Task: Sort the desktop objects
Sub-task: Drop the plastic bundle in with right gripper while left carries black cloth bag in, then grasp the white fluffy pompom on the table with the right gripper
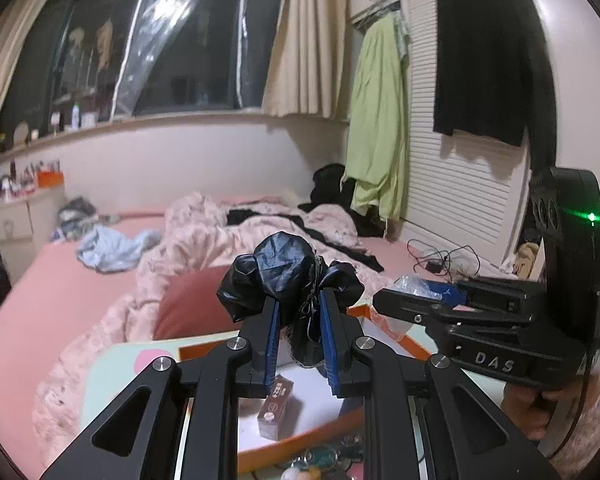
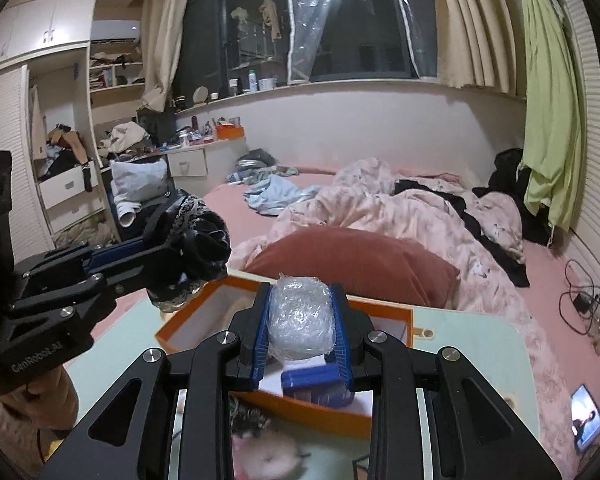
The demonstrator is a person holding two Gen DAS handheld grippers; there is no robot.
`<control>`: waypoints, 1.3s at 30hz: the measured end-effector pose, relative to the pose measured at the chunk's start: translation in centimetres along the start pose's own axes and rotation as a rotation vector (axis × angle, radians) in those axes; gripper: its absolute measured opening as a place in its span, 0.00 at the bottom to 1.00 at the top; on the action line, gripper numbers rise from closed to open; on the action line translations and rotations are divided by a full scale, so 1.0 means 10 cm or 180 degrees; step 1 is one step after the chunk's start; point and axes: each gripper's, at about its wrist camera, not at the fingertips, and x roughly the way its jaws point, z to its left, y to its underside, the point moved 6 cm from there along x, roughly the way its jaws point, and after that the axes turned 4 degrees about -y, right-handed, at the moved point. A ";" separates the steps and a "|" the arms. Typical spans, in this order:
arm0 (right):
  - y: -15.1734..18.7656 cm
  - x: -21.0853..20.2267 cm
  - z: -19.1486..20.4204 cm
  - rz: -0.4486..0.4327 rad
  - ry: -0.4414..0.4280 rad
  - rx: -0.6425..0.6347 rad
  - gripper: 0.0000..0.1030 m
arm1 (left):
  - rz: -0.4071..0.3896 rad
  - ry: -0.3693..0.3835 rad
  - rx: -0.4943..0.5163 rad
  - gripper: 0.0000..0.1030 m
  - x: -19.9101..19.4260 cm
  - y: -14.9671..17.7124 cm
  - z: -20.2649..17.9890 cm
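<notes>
left tool (image 1: 300, 344) grips a crumpled black cloth bundle (image 1: 284, 280); right tool (image 2: 300, 336) clamps a clear plastic wad (image 2: 300, 316). both hang above an orange box (image 2: 284, 404) on the pale green tabletop (image 2: 472, 344).

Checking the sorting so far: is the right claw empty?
No, the right claw is shut on a clear plastic bundle above the orange box.
</notes>
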 end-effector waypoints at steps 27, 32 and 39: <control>1.09 -0.24 0.08 0.0902 0.0073 0.0159 0.77 | 0.1143 -0.0142 -0.0089 0.87 -0.30 1.41 -0.10; 1.40 -0.14 0.10 0.1308 0.0073 0.0095 0.77 | 0.1365 -0.0159 -0.0142 0.87 -0.24 1.64 -0.11; 1.58 -0.07 0.04 0.1483 0.0160 -0.0055 1.00 | 0.1497 -0.0348 0.0204 1.00 -0.17 1.68 -0.20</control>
